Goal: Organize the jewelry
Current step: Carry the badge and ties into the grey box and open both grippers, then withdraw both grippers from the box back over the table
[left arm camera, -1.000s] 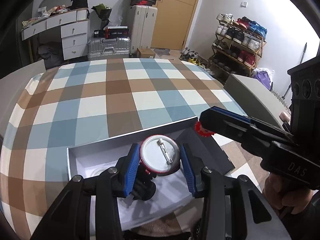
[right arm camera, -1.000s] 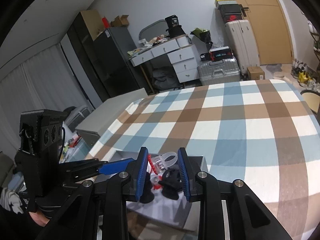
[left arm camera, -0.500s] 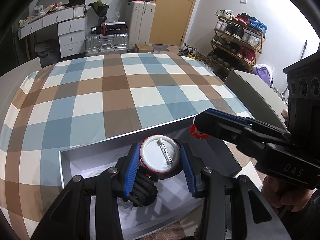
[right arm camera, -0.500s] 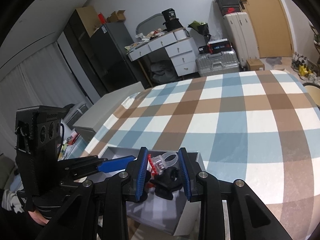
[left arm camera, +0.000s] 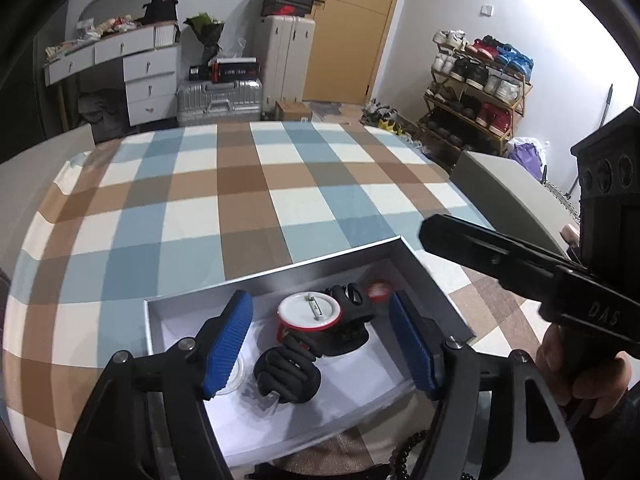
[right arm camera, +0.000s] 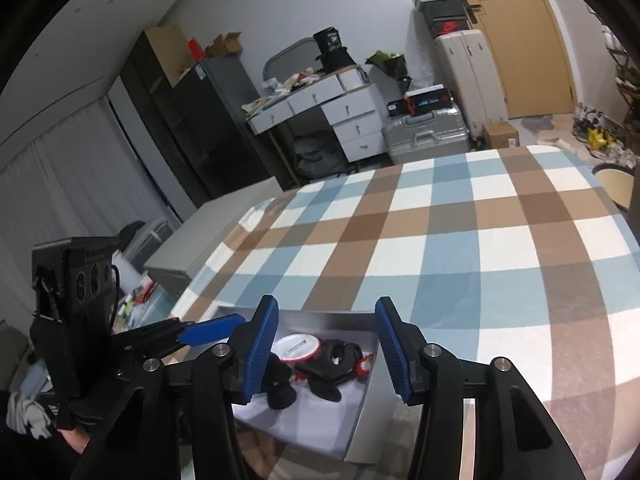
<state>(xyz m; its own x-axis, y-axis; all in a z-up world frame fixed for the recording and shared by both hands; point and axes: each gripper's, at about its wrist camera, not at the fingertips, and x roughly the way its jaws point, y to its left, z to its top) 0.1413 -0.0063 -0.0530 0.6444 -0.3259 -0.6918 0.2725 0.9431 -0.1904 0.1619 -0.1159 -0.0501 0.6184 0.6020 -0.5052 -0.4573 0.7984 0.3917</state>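
Over the grey box at the near edge of the checked counter, I hold both grippers tilted down at its white floor. The box sits here because it is the collecting place: everything loose goes into it, and its raised walls keep round pieces from rolling off the cloth.

Left gripper: jaws opening, roughly half spread, blue pads clear on both sides. The round badge, white back up with its pin showing and a red rim, lies between them on the box floor, propped on the black coiled hair ties. Neither pad touches it, so I read this as a release, not a grip.

Right gripper: jaws also opening, about half spread, nothing pressed between the pads. Below them, in the far right corner of the box, lies a small red piece against the wall; it is blurred and I cannot tell what it is. From the left view the right gripper's fingers reach over that same corner wall.

A clear ring-shaped item lies at the left of the box, partly hidden by the left pad. Dark beads show at the lower edge, outside the box; judgement: still to be sorted.

Risk noted: the badge rests tilted on the ties and may slide.
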